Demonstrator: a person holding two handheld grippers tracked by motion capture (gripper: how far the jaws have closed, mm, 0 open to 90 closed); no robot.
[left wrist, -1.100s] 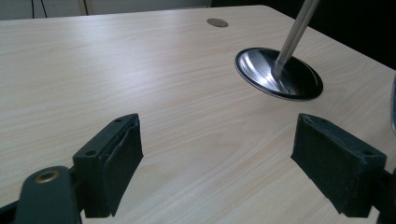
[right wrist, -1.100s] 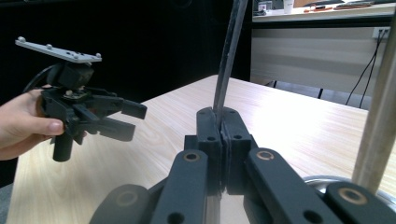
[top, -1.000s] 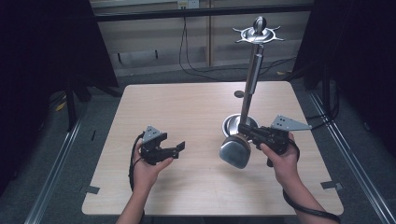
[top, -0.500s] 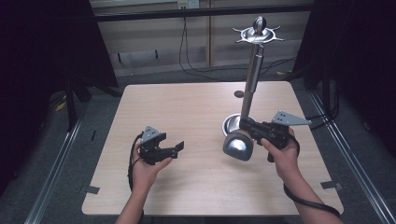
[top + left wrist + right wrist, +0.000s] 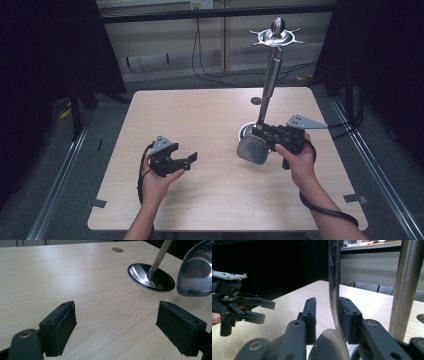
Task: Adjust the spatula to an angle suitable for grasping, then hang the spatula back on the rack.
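Ladle handle loosened between our right tongs

Since a second earlier, our right tongs [image 5: 259,134] had been opening, and the ladle [image 5: 252,150] had shifted slightly toward the stand's base. In the right gripper view the ladle's thin dark handle [image 5: 334,285] rose upright between the two pads: the right-hand pad [image 5: 348,317] lay against it, while a narrow gap showed on the other side, so we no longer pinched it. From the high view, the ladle's shiny bowl hung low over the counter [image 5: 200,120], just beside the round metal base [image 5: 246,132] of the stand [image 5: 270,80], whose slanted pole rose to a star-shaped top. We could not tell whether the bowl touched the counter.

Our left tongs [image 5: 192,159] stood wide with nothing between them, held above the counter well apart from the ladle and pointing toward it. In the left gripper view, both black pads [image 5: 65,327] framed bare wood, with the base [image 5: 150,277] and the ladle's bowl [image 5: 196,275] beyond.
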